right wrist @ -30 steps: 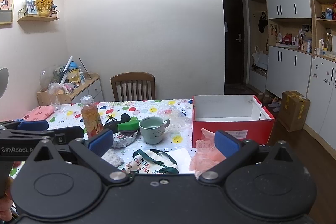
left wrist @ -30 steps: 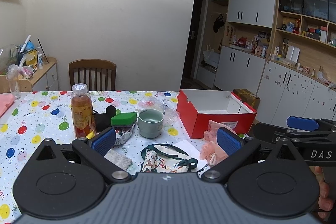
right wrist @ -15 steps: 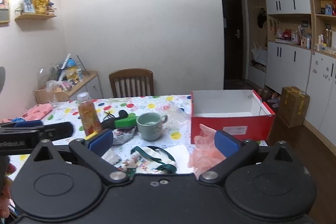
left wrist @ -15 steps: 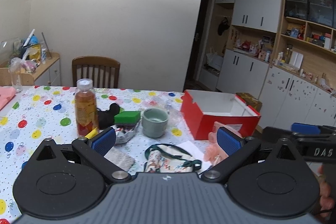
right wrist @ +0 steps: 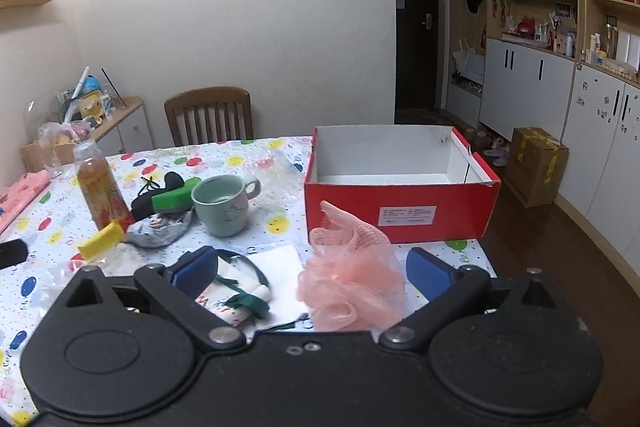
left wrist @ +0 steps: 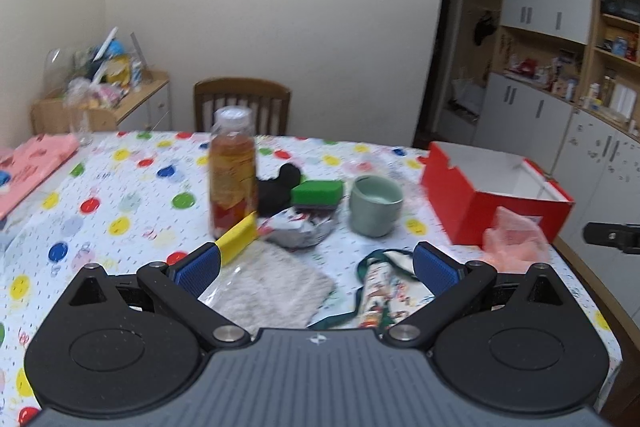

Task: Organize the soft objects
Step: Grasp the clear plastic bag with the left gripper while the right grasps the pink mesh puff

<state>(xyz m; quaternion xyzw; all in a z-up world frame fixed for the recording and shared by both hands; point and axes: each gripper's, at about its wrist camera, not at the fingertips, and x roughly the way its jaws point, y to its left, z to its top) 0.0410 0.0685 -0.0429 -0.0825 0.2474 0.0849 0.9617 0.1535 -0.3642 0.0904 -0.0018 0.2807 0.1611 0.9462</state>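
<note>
From my right gripper (right wrist: 310, 277) the pink mesh puff (right wrist: 352, 283) sits on the table (right wrist: 276, 223) between the wide-open jaws, toward the right finger, bunched with no clear long axis. This hand is plainly nearer; the red box (right wrist: 400, 211) stands just behind the puff. My left gripper (left wrist: 316, 267) also gapes empty, over the white fluffy cloth (left wrist: 272, 287).
</note>
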